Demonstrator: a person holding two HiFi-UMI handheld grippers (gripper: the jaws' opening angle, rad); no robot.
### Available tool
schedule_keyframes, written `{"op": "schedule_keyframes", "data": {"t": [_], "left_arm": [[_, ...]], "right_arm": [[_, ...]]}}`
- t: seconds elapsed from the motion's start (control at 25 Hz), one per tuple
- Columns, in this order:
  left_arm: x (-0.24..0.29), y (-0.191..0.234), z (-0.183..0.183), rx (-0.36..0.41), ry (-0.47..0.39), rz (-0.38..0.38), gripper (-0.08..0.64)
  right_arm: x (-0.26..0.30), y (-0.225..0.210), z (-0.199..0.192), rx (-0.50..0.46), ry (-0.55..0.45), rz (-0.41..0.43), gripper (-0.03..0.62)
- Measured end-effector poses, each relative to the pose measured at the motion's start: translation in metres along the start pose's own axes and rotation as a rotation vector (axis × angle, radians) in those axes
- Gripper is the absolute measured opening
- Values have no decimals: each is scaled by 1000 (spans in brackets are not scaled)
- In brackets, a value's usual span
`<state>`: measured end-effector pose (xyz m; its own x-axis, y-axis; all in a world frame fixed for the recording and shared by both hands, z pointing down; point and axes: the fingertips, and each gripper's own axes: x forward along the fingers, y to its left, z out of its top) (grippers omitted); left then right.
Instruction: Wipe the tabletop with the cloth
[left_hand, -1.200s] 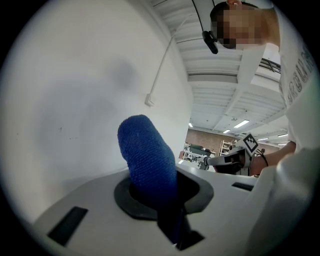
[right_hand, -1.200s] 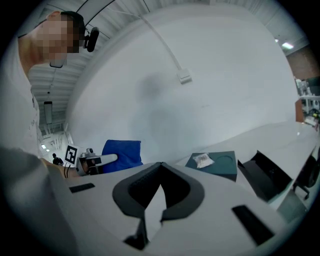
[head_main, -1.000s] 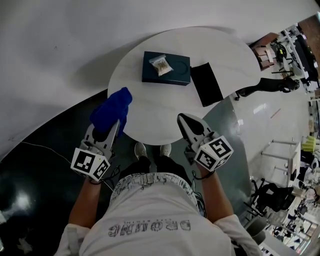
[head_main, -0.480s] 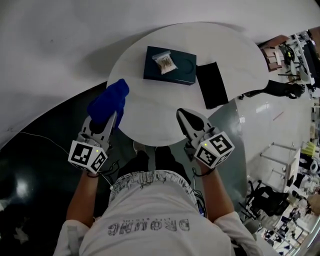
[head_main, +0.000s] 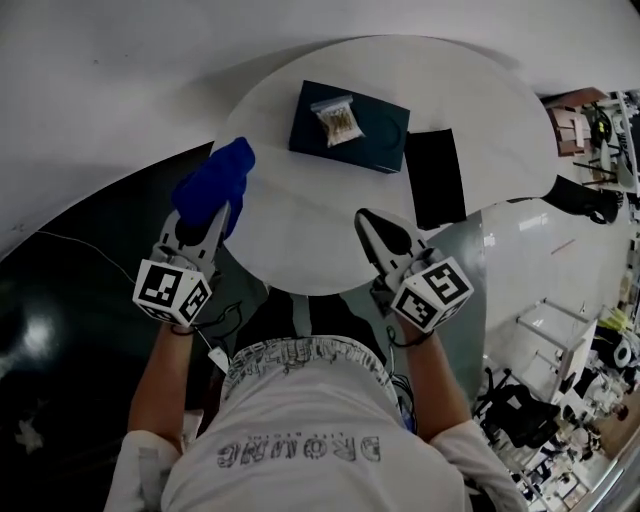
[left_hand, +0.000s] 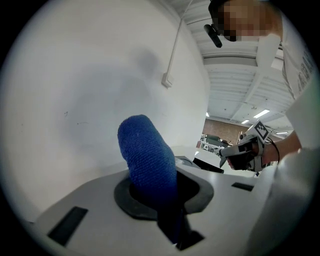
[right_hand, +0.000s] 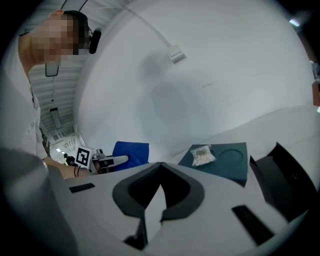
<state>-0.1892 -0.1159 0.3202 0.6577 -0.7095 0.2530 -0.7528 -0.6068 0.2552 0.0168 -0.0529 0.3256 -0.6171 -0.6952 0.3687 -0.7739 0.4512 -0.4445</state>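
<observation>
The left gripper (head_main: 212, 218) clamps the blue cloth (head_main: 213, 183) at the left edge of the round table (head_main: 300, 235); the right gripper (head_main: 367, 222) is closed on nothing. A wide wipe could push the dark box (head_main: 372, 135) off

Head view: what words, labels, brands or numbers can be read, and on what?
"DROMM" plus an unclear last letter, upside down to the camera: person's shirt.
Cubes on the left gripper and right gripper: square marker patterns only, no letters.
Blue cloth, dark box, packet on it: no legible print.
</observation>
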Motion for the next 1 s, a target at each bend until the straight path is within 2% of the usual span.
{"op": "schedule_keyframes", "data": {"t": [0.16, 0.4, 0.84, 1.0], "left_arm": [[10, 9, -12, 10, 24, 30, 75], [25, 27, -29, 66, 71, 55, 74], [53, 58, -45, 233, 130, 64, 74], [65, 62, -75, 321, 218, 74, 75]], "right_arm": [[3, -11, -4, 5, 24, 16, 8], [9, -23, -13, 16, 52, 23, 8], [15, -41, -43, 60, 94, 0, 8], [16, -46, -53, 72, 107, -9, 8]]}}
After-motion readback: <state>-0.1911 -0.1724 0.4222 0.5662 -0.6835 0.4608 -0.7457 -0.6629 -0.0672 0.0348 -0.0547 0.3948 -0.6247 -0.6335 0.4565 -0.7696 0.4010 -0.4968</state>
